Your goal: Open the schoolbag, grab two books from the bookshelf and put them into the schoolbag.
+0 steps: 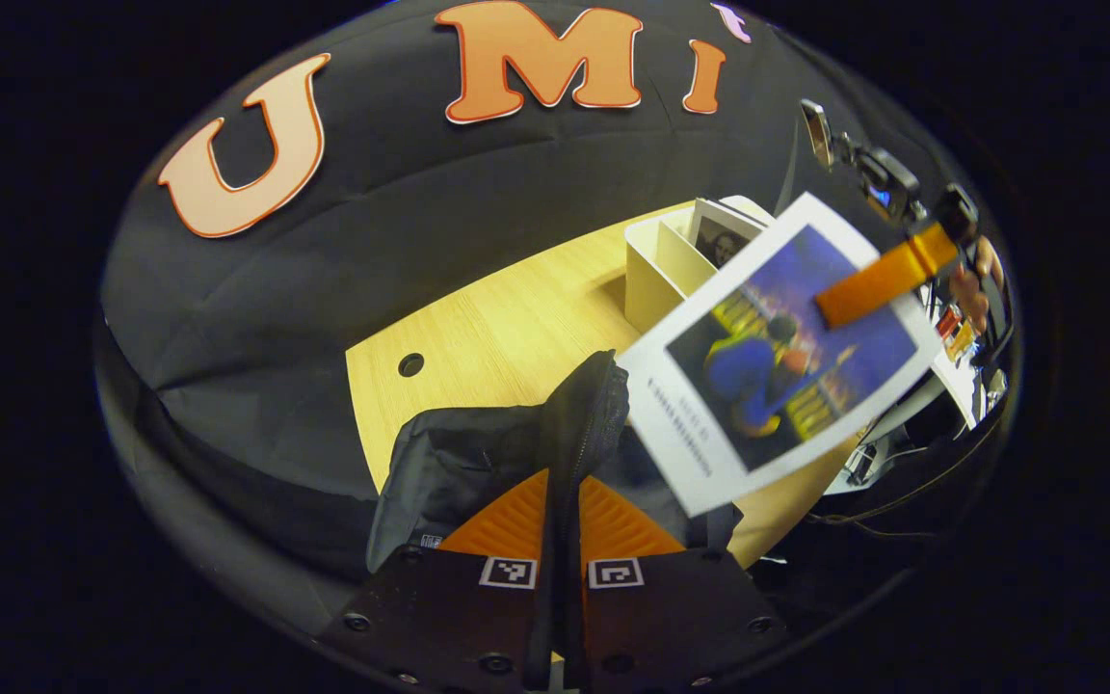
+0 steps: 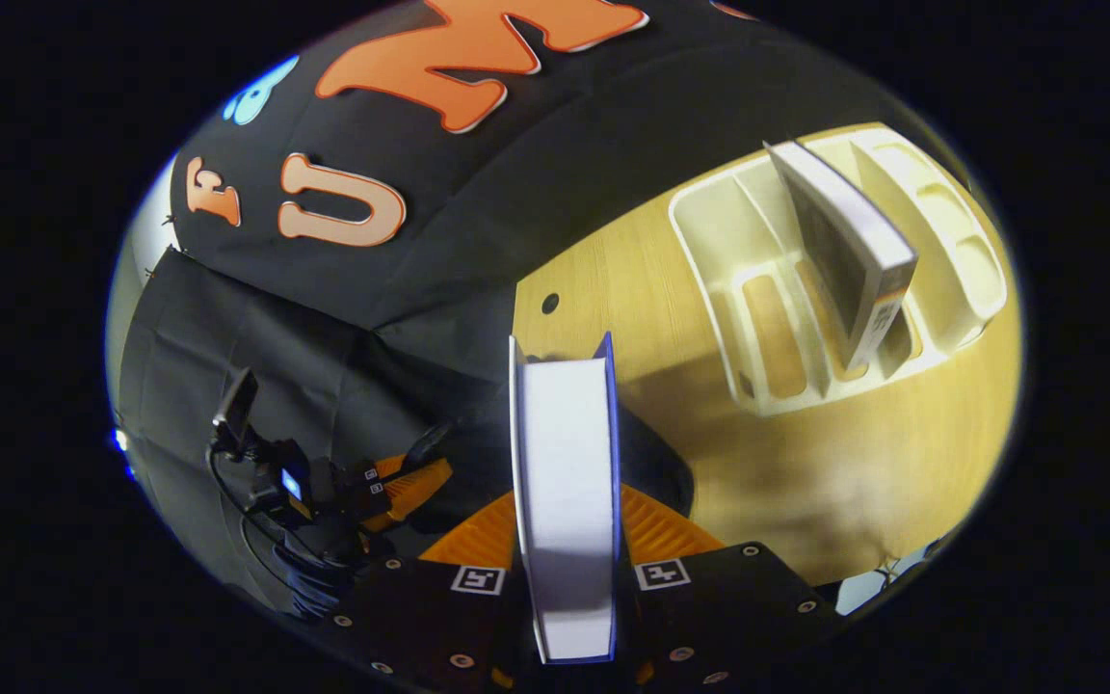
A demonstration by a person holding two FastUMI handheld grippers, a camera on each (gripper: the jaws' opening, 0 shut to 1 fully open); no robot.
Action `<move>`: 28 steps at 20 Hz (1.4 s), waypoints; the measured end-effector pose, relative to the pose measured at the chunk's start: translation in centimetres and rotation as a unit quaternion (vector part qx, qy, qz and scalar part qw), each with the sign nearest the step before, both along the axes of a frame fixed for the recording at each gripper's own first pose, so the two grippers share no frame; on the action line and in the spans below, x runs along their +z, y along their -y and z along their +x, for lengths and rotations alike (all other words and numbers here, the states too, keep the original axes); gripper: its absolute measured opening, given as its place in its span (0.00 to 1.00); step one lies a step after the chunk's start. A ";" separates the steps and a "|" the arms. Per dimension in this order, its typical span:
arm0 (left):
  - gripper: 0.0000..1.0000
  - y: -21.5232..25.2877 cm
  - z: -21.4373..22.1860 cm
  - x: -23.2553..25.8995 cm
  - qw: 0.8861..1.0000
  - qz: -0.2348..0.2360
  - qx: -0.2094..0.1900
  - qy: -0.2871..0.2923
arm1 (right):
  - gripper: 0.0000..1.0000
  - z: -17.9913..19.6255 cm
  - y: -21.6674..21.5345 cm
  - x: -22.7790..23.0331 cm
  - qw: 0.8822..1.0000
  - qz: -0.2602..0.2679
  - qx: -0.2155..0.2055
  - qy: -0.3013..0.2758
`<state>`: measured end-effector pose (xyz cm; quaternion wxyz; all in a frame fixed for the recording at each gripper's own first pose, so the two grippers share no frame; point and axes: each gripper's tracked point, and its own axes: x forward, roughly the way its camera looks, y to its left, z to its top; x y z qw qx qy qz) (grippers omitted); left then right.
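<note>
— The schoolbag, where's it sitting?

— On the wooden table, slumped, black, at the near edge. In the left gripper view the left gripper has its two fingers closed narrow on an upright fold of the bag's fabric, the zip edge by the look of it, pinched between them.

— And the books?

— One book, white cover with a blue picture, hangs tilted in the air above the table, just past the bag. The right gripper has it by the upper corner. In the right gripper view you see that same book edge-on, pages towards the camera, clamped between the right gripper's fingers.

— The bookshelf?

— A cream divided rack farther back on the table, well apart from the bag. A second book stands in one of its slots, leaning a little. In the left gripper view the rack sits behind the held book.
</note>
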<state>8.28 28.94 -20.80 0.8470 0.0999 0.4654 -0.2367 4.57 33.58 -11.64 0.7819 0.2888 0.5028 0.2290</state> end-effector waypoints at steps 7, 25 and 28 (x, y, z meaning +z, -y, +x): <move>0.05 2.3 -1.2 0.0 0.999 -0.031 0.012 0.010 | 0.34 1.9 -6.6 -7.9 0.996 0.044 -0.066 -0.036; 0.05 4.2 -1.6 -1.0 0.996 -0.083 0.015 0.025 | 0.59 1.6 -14.4 -17.6 0.998 0.003 -0.034 -0.044; 0.06 4.5 -1.7 -1.7 0.997 -0.072 0.008 0.025 | 0.87 0.0 -11.2 -17.0 0.997 -0.056 0.004 -0.046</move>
